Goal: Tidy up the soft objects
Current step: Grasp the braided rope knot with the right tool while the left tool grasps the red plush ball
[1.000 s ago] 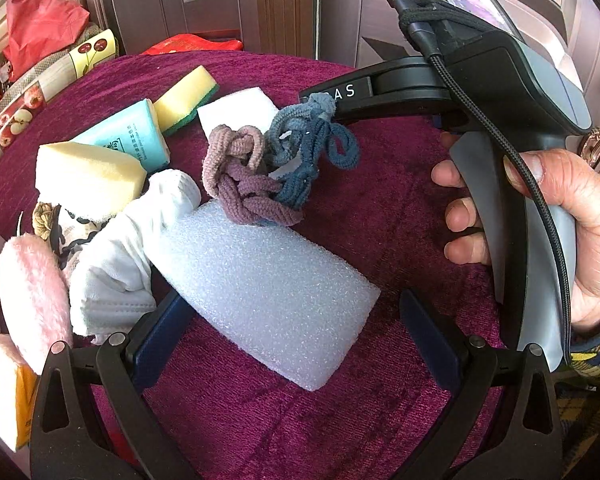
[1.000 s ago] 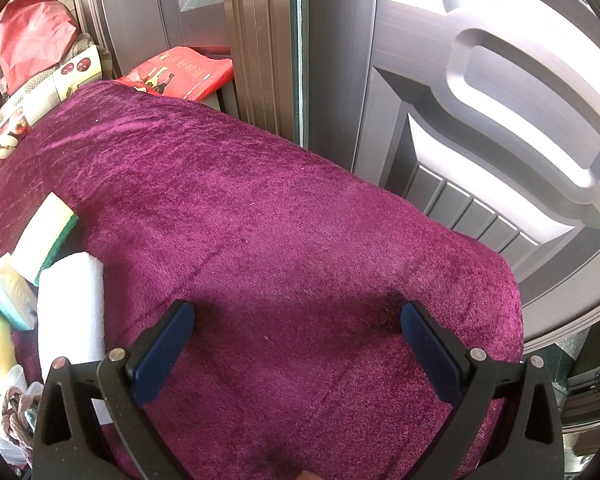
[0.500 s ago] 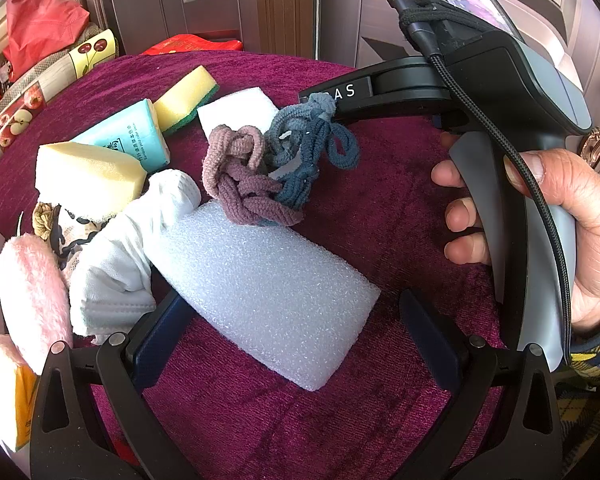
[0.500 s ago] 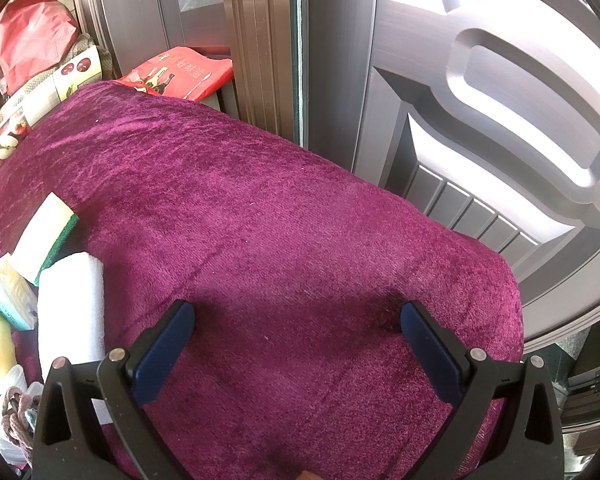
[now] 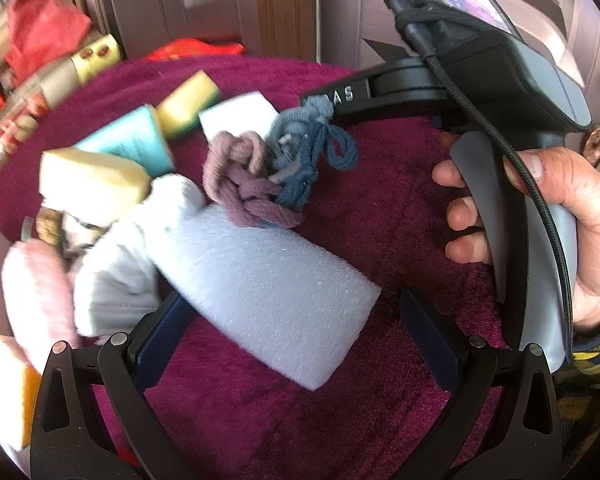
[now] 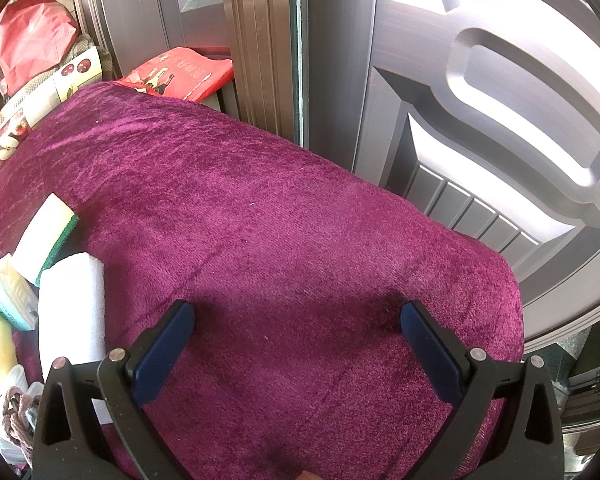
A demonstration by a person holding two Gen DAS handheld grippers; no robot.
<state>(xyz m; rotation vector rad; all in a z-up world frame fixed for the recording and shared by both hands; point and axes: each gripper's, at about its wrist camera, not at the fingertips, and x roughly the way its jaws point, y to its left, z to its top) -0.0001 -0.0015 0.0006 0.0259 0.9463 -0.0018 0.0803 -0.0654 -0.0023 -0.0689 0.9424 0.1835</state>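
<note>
In the left wrist view a white foam block (image 5: pixel 272 288) lies on the magenta cloth (image 5: pixel 400 208), its near end between my open left gripper's (image 5: pixel 296 320) jaws. Behind it lie a knotted mauve and blue rope bundle (image 5: pixel 276 176), a white cloth (image 5: pixel 132 256), a pale yellow sponge (image 5: pixel 88 180), a teal tissue pack (image 5: pixel 128 144), a yellow-green sponge (image 5: pixel 188 100), a white sponge (image 5: pixel 240 116) and a pink fluffy thing (image 5: pixel 36 296). My right gripper (image 6: pixel 300 328) is open and empty over bare cloth (image 6: pixel 280 240); its body (image 5: pixel 500 92) shows at the right of the left view.
A metal door (image 6: pixel 480 100) stands close behind the table's far right edge. Red bags (image 6: pixel 32 36) and a printed box (image 6: pixel 20 120) sit beyond the far left. A yellow-green sponge (image 6: pixel 48 232) and white sponge (image 6: pixel 72 304) lie left of the right gripper.
The left wrist view has shifted slightly and the left side is now motion-blurred. The foam block stays between the jaws. The right gripper has not moved.
</note>
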